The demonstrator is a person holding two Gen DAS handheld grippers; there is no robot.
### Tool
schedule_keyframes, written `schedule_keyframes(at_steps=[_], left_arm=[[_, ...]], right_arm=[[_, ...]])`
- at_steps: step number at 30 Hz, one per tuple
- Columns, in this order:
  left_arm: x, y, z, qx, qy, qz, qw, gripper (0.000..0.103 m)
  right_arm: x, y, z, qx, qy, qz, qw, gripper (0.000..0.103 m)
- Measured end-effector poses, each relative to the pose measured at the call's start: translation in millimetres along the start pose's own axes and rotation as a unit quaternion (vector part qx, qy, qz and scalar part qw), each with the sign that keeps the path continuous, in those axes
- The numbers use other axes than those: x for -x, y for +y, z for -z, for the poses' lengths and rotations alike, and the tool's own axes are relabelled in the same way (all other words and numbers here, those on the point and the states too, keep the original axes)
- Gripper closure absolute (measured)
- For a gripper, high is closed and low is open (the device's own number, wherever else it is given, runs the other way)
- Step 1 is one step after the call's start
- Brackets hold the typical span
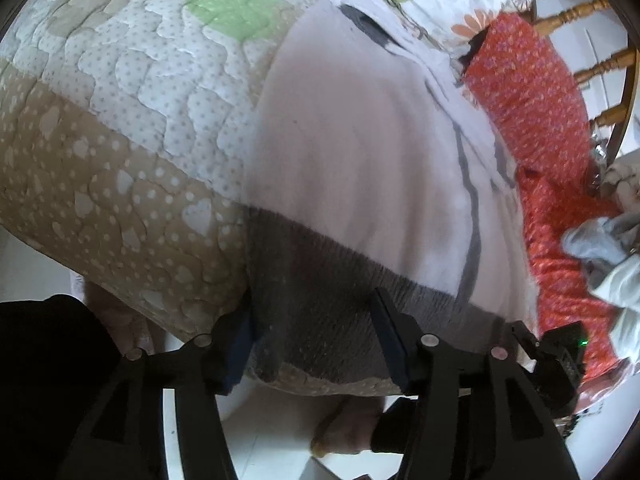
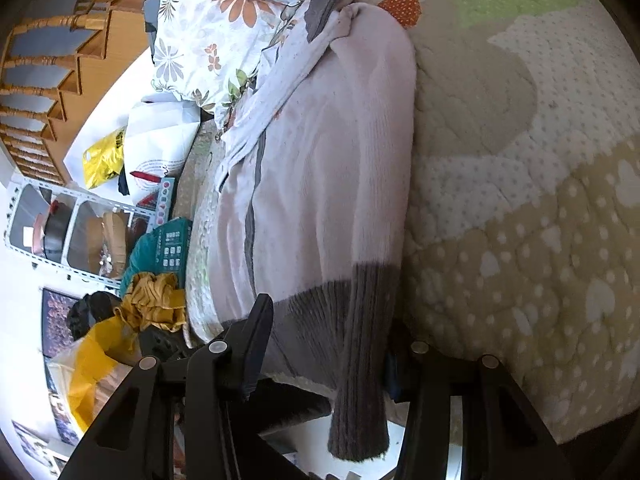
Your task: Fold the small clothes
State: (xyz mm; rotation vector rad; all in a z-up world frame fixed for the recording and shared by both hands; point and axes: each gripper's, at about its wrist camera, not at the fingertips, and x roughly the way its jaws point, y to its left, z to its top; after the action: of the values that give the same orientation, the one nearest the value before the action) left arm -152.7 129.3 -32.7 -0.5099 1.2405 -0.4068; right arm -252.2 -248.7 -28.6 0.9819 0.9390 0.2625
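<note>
Left gripper (image 1: 316, 344): jaws straddle the grey hem band (image 1: 312, 300) of the white sweater (image 1: 352, 152), right at the quilt's (image 1: 120, 160) near edge; can't tell if the pads are biting yet.
Right gripper (image 2: 324, 348): same deal, around the band's other corner where it hangs off the quilt edge; grip not clear either.
Sweater: lying flat on the quilt, hem toward me, collar at the far side by the flowered pillow (image 2: 200, 40).
Tip: imo pinch both hem corners level, through both layers, then lift together and carry toward the collar so the fold lands square.
</note>
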Motion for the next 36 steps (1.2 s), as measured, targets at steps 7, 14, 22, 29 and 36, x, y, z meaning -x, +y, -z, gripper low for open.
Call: schedule_keyframes(at_steps=[7,14,22,29,36], left_arm=[[28.8,8.4,-10.7,0.031,-0.027,0.019,0.999,0.095],[83.1,10.8,14.4,0.021,-0.053,0.056,0.9968,0.096],[88.8,18.9,20.4,0.04,-0.056,0.06,0.9959,0.096],[103.6,-14.7,-47.9,0.011,-0.103,0.06,0.9929,0.096],[63.5,-57.1,-171.7,-0.004,-0.123,0.042,0.9916,0.096]], right_arm=[[6.5,15.7,8.5,0.048,-0.025,0.079,0.995,0.094],[46.5,29.4,27.6,0.056,-0.04,0.041,0.997,0.096],[53.3,18.2,49.3,0.045,-0.005,0.046,0.998,0.096],[53.0,72.6,6.1,0.119,-0.007,0.05,0.992,0.096],[31.8,118.7,-96.3,0.153,-0.057,0.075,0.984,0.096]])
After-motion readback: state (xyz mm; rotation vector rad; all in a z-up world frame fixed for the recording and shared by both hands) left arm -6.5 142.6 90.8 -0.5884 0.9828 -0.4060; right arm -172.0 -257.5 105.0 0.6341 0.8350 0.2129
